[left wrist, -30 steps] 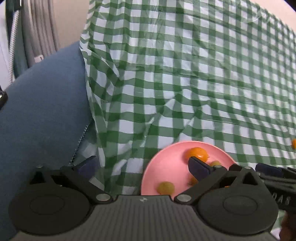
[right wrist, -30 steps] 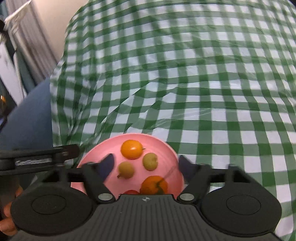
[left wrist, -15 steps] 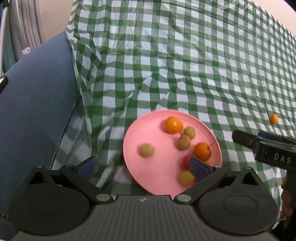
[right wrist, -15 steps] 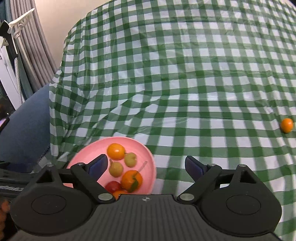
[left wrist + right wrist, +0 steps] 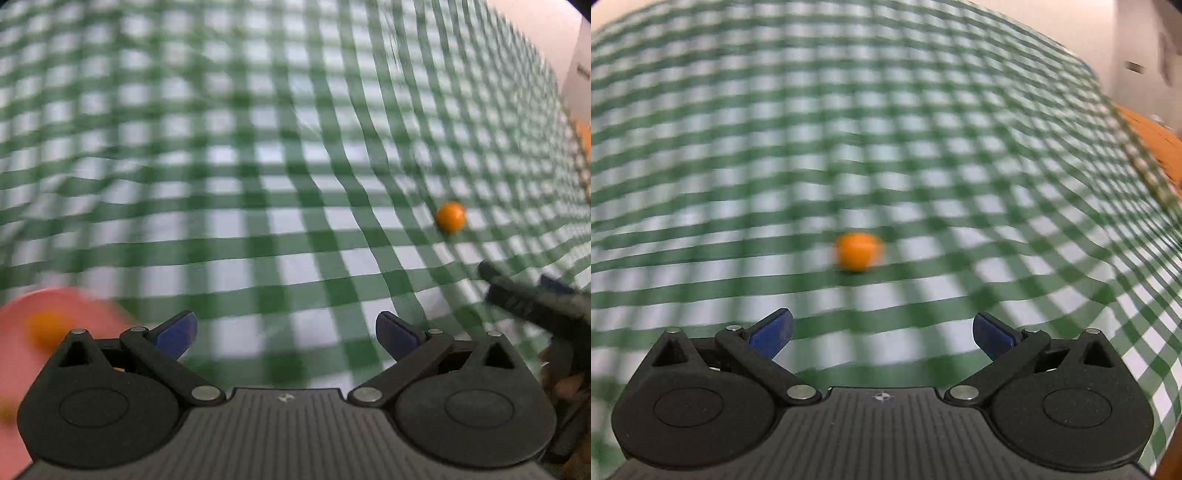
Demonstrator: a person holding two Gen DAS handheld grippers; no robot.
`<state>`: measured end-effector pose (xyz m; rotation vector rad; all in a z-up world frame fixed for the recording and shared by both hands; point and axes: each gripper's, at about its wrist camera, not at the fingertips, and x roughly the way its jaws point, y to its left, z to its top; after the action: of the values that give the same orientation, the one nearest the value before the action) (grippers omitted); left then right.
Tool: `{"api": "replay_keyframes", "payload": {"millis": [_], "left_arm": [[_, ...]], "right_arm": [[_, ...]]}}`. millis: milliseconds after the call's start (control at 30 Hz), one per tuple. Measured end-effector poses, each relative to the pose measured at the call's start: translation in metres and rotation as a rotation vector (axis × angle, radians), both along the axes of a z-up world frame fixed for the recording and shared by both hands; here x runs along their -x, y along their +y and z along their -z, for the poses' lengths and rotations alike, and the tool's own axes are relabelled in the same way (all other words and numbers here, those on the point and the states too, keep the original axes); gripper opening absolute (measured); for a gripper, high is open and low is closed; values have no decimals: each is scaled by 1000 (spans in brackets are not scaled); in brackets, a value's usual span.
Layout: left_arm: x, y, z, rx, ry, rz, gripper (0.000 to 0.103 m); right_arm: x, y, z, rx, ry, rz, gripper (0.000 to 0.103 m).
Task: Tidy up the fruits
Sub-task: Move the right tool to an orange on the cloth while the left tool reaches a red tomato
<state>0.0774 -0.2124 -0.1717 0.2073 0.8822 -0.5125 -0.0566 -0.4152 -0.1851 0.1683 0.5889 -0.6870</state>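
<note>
Though both views blurred, layout readable. Left hand-held gripper (image 5: 286, 334): fingers apart, nothing between, over green-checked cloth (image 5: 258, 166) on bench. Pink plate (image 5: 14, 332) at lower-left frame edge, orange fruit on it (smeared). Loose orange fruit (image 5: 450, 216) alone on cloth, well apart from plate, wide bare cloth around it. Right hand-held gripper (image 5: 882, 332): fingers apart, empty, loose fruit ahead near centre. Bench edge falls away at right; orange surface (image 5: 1160, 147) beyond. No legible writing.
</note>
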Motion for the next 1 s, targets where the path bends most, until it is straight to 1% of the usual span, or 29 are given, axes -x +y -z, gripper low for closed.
{"api": "replay_keyframes", "payload": {"millis": [67, 133, 167, 200, 300, 367, 400, 467, 767, 867, 1000], "left_arm": [[-18, -28, 22, -66, -25, -29, 103], [-31, -45, 34, -106, -69, -55, 103], [-37, -51, 39, -114, -90, -66, 103], [-41, -53, 41, -88, -113, -75, 103], [-55, -64, 49, -43, -186, -108, 103], [-63, -67, 54, 7, -211, -129, 103], [-65, -66, 57, 15, -231, -134, 103], [-61, -66, 56, 26, -238, -134, 103], [-61, -66, 58, 30, -241, -135, 103], [-57, -60, 59, 29, -241, -136, 103], [-60, -63, 58, 29, -242, -134, 103]], "right_arm": [[-13, -26, 15, -48, -14, -12, 102], [-29, -43, 28, -99, 1, -17, 102], [-36, -45, 29, -80, 8, -22, 102], [-45, -46, 29, -71, 20, -42, 102], [-69, -41, 30, -46, 48, -93, 102], [-66, -41, 27, -33, 51, -95, 102], [-67, -43, 27, -46, 46, -95, 102], [-64, -46, 27, -60, 33, -95, 102], [-64, -55, 27, -55, 37, -95, 102], [-64, -52, 27, -54, 37, -93, 102], [-63, -48, 27, -53, 38, -92, 102]]}}
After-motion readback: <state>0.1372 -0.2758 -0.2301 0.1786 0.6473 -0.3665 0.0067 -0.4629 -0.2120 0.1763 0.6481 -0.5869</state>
